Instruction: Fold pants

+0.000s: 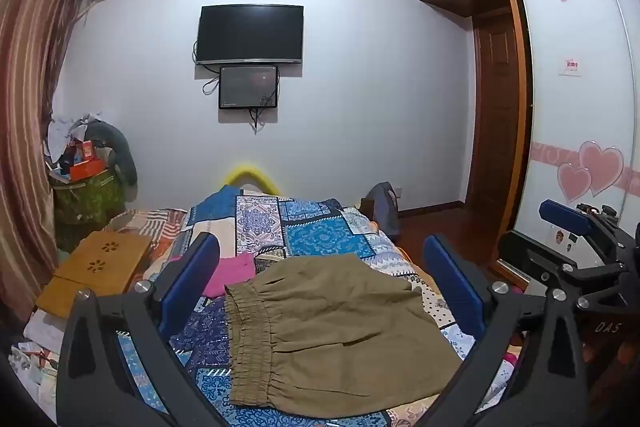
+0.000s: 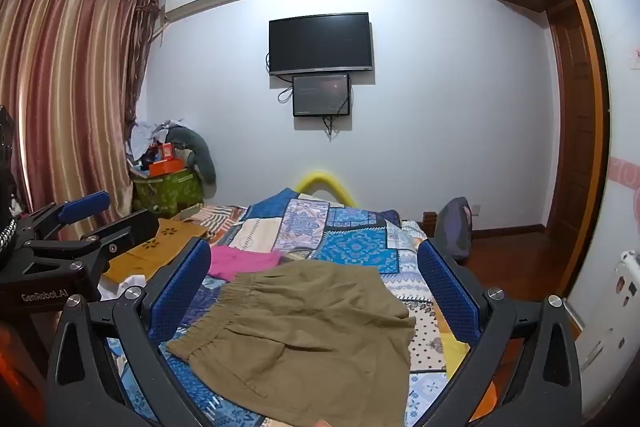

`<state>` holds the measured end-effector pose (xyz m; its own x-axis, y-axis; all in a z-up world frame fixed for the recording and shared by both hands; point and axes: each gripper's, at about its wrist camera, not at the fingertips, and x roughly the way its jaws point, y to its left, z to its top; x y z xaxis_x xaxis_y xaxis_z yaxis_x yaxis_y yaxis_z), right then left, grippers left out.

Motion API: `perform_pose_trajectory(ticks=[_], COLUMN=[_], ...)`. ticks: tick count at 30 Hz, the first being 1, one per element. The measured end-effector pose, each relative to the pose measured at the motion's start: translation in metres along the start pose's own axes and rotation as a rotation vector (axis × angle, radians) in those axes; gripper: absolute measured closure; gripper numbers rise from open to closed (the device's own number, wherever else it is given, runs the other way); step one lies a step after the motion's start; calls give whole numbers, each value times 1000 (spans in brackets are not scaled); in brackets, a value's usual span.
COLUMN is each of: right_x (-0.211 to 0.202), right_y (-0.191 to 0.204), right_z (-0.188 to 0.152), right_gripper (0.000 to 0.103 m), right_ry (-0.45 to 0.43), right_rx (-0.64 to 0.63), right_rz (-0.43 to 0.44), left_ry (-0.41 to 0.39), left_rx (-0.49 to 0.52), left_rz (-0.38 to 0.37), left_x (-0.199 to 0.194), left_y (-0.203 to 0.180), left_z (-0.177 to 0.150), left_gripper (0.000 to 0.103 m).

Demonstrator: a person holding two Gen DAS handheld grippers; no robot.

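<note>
Olive-brown pants (image 1: 324, 331) with an elastic waistband lie flat on the patchwork bed cover (image 1: 320, 231); they also show in the right wrist view (image 2: 304, 331). My left gripper (image 1: 320, 279) is open and empty, held above the pants with its blue pads wide apart. My right gripper (image 2: 316, 283) is also open and empty above the pants. The right gripper shows at the right edge of the left wrist view (image 1: 576, 227), and the left gripper at the left edge of the right wrist view (image 2: 80, 223).
A pink garment (image 1: 232, 273) lies just beyond the waistband. A wooden lap tray (image 1: 96, 267) sits on the bed's left side. A cluttered green basket (image 1: 86, 187) stands by the curtain. A grey bag (image 1: 386, 203) and wardrobe (image 1: 576, 99) are on the right.
</note>
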<state>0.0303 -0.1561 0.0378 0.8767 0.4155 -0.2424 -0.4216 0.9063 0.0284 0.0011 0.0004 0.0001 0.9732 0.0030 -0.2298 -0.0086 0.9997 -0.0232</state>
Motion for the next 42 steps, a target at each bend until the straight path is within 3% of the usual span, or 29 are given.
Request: perform_pose_trajectory(ticks=[42], right_x=[-1], right_y=[0], right_z=[4], right_gripper=[0], right_ry=[7], right_rx=[18], right_rz=[-8], left_ry=[26], left_rx=[-16], left_rz=[-4], left_x=[14], left_y=[8], left_z=[-6], left_gripper=[0])
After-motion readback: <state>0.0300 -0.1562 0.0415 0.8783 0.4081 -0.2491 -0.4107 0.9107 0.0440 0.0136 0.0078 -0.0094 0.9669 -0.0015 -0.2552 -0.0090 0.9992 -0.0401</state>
